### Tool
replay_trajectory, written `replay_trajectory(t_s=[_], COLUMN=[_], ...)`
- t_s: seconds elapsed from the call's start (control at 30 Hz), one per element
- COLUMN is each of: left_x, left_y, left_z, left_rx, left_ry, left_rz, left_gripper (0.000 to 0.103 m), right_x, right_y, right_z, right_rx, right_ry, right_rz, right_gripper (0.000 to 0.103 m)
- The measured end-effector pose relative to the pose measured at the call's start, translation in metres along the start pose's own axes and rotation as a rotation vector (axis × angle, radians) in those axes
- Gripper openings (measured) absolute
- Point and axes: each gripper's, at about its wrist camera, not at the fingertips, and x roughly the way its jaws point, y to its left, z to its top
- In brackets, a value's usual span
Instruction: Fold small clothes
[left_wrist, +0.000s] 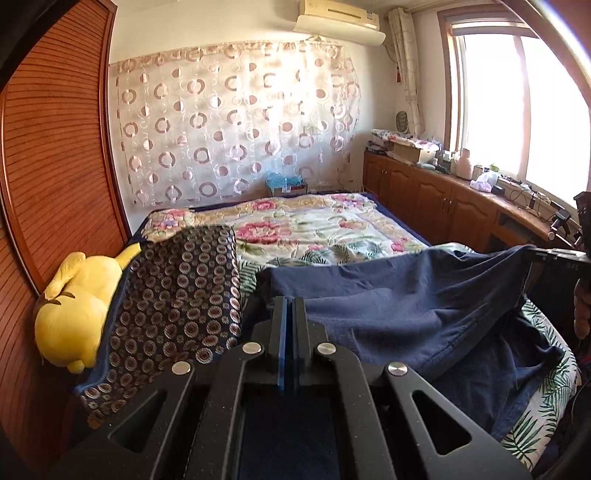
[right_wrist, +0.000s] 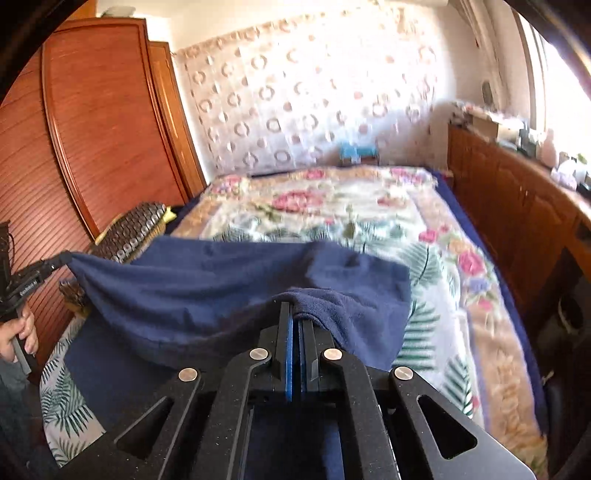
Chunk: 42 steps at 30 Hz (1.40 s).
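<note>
we hold the navy garment (left_wrist: 399, 295) stretched above the floral bedspread (left_wrist: 317, 229) — left gripper (left_wrist: 289, 306) and right gripper (right_wrist: 295, 314) each clamped on an edge.

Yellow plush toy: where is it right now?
In the left wrist view the yellow plush toy sits at far left, against the wooden wardrobe, beside the patterned pillow.
</note>
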Motion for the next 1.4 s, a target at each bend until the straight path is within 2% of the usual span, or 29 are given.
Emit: replay_trajectory(t_s=[0.17,0.33,0.5,0.67,0.7,0.73,0.77,0.8,0.9,0.93,1.0,1.1,1.4], left_x=[-0.032,-0.062,-0.064,-0.040,-0.040,-0.038,-0.037,-0.036,-0.035,-0.034,-0.032,-0.023,-0.001], left_y=[0.010,0.025,0.030,0.024,0.024,0.025,0.025,0.025,0.028,0.029,0.028,0.024,0.025], left_z=[0.005,-0.013,-0.058,-0.089,-0.090,-0.091,-0.091,-0.091,-0.094,-0.093,-0.094,-0.095,-0.106], left_rx=[-0.009,-0.027,-0.034,-0.015,-0.017,-0.023,-0.027,-0.029,-0.044,-0.056,-0.069,-0.062,-0.053], left_ry=[-0.047,-0.051,0.036,0.150,0.155,0.167,0.176,0.181,0.183,0.192,0.196,0.216,0.278], left_rz=[0.002,0.013,0.014,0.019,0.018,0.005,0.000,0.001,-0.011,-0.014,-0.018,-0.022,0.015], left_gripper=[0.003,0.003,0.003,0.003,0.003,0.005,0.013,0.027,0.047,0.052,0.077,0.079,0.079], right_x=[-0.044,-0.086,-0.091,-0.061,-0.055,-0.052,-0.051,-0.051,-0.058,-0.061,-0.063,-0.055,-0.016], right_y=[0.007,0.011,0.005,0.001,0.001,0.001,0.000,-0.002,-0.006,-0.008,-0.010,-0.012,-0.013], right_z=[0.001,-0.026,-0.078,-0.125,-0.126,-0.128,-0.128,-0.127,-0.119,-0.118,-0.116,-0.120,-0.128], right_rx=[-0.046,-0.091,-0.078,-0.060,-0.056,-0.059,-0.070,-0.075,-0.062,-0.061,-0.064,-0.071,-0.035], right_ry=[-0.060,-0.060,0.033,0.153,0.169,0.178,0.177,0.173,0.137,0.119,0.092,0.095,0.164], right_rz=[0.017,0.045,0.077,0.054,0.045,0.031,0.003,-0.019,-0.051,-0.064,-0.091,-0.131,-0.141], right_gripper=[0.002,0.002,0.002,0.002,0.003,0.009,0.013,0.023,0.046,0.050,0.050,0.050,0.051])
